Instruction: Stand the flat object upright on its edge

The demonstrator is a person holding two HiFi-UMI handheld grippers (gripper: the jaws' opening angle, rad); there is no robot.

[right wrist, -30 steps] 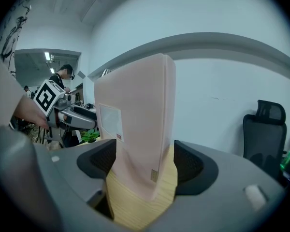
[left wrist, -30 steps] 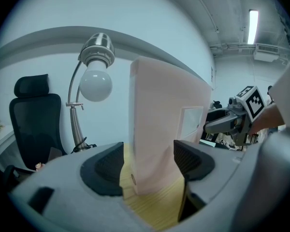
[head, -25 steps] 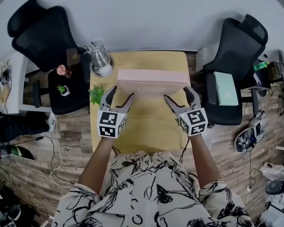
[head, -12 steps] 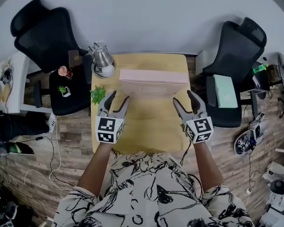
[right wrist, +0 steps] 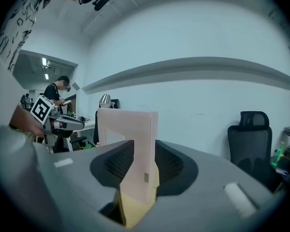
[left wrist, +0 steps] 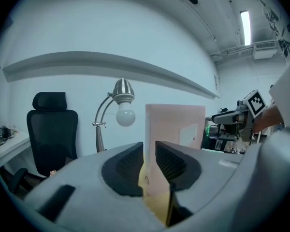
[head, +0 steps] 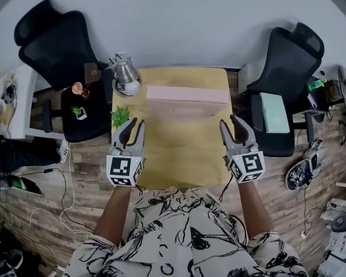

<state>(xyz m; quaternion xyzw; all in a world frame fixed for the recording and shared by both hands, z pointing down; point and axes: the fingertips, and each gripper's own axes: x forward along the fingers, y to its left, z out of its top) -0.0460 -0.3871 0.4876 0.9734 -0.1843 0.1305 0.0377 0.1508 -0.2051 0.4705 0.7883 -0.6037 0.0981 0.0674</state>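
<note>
Standing on its long edge at the far end of the yellow table (head: pixel 179 154), the pink box (head: pixel 187 96) is upright with nothing touching it. From the head view, both tools hang over the near half of the table, well clear of the box. The left gripper (head: pixel 132 123) is by the left edge and the right gripper (head: pixel 230 122) by the right edge.

Now the left gripper view: its jaws are closing, only a slim gap remains, and nothing sits in it. The box merely shows beyond the gap, a pale label on its face, which the head view doesn't catch. Over in the right gripper view, the jaws are closing too with a wider gap, empty, and the box is framed far behind.

Containers: a small white pot (head: pixel 79 113) on the black stool (head: pixel 83 123) holds a little green plant. Leaves (head: pixel 120 116) show at the table's left edge, but the pot is hidden. A silver lamp (head: pixel 126 74) stands at the far left corner.
</note>
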